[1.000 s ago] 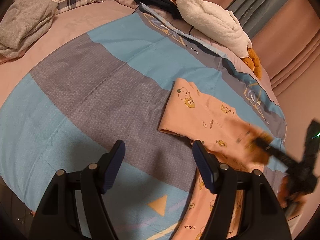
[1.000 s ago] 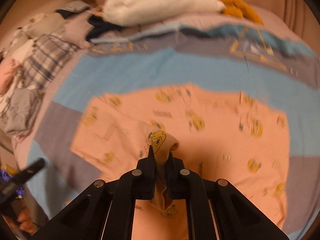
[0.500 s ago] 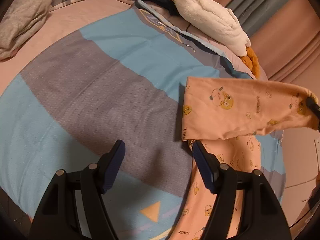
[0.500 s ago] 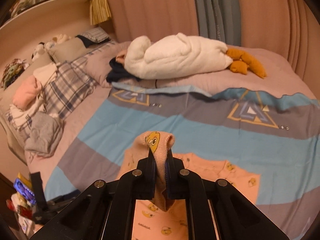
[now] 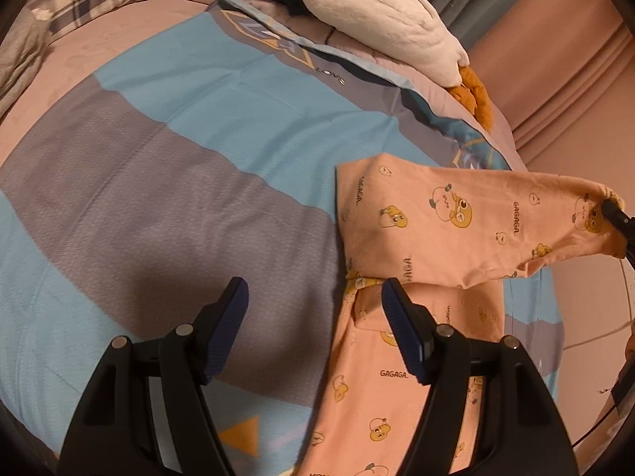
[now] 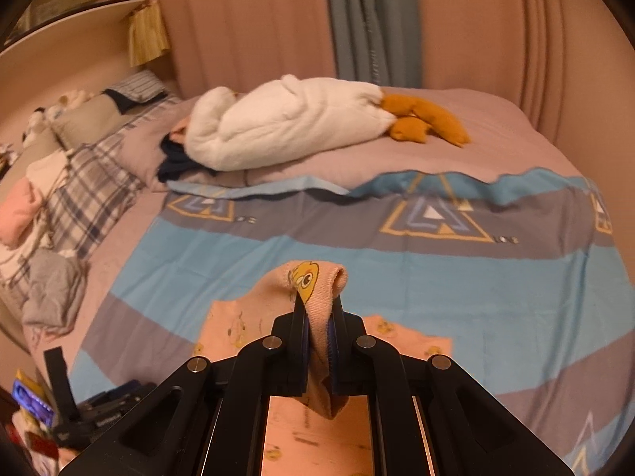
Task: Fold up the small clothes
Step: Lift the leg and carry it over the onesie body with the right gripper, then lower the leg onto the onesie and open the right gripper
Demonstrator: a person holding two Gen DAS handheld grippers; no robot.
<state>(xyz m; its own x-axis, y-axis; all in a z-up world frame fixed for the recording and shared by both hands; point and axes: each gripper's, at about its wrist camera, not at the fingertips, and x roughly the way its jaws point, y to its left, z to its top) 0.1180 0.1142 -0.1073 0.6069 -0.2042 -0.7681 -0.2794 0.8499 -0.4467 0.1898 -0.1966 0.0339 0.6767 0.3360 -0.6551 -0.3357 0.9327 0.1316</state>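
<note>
A small orange garment (image 5: 448, 218) printed with yellow cartoon ducks lies partly on the blue and grey bedspread (image 5: 166, 166). My right gripper (image 6: 317, 309) is shut on the garment's cuff (image 6: 317, 277) and holds that end lifted above the bed; it shows at the right edge of the left wrist view (image 5: 613, 214). The lifted part hangs stretched over the rest of the garment (image 5: 389, 388), which lies flat. My left gripper (image 5: 315, 301) is open and empty, low over the bedspread, its right finger at the garment's left edge.
A white plush goose (image 6: 285, 123) with orange feet lies at the head of the bed on dark clothes (image 6: 174, 166). Plaid and grey clothes (image 6: 55, 214) are piled on the left. Curtains (image 6: 369, 23) hang behind. Clutter (image 6: 31, 408) stands by the bed's near-left corner.
My right gripper has lifted the cuff up and back, pulling that part of the garment off the bed and stretching it. My left gripper has shifted slightly toward the garment and stays open.
</note>
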